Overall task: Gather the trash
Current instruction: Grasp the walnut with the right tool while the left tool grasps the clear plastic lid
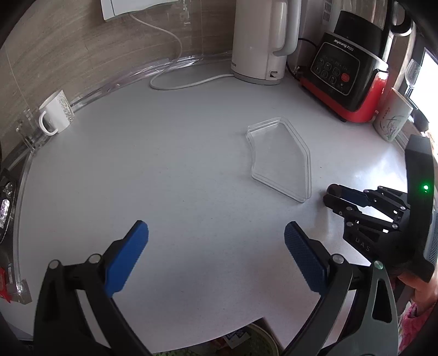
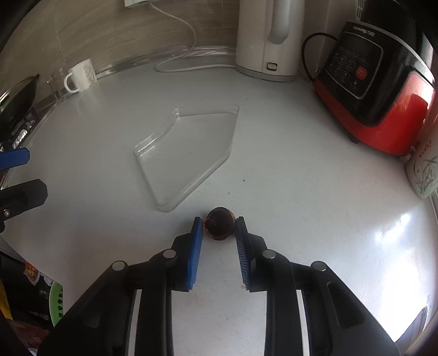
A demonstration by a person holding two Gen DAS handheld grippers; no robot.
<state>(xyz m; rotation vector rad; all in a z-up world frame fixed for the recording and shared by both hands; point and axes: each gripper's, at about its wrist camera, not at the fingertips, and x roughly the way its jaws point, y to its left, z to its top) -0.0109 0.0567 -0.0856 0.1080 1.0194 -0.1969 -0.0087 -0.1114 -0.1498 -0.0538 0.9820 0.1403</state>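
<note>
Our right hand-held gripper (image 2: 219, 223) is pinched on the small dark round scrap (image 2: 219, 227), low on the grey table (image 2: 301, 178) (ready to lift); left hand-held gripper (image 1: 216, 232) hangs spread, empty, beside the clear plastic tray (image 1: 282, 161).

We are in a home kitchen. On the pale grey desk (image 1: 169, 169) we see a white electric kettle (image 1: 260, 41) with its cord running to a wall socket (image 1: 131, 8), a red and black Joyoung blender base (image 1: 345, 79), a white mug (image 1: 54, 113), and a flowered ceramic cup (image 1: 391, 117). A wood-grain backsplash (image 1: 68, 49) rises behind, and a dark wok (image 2: 19, 101) sits at the left.
</note>
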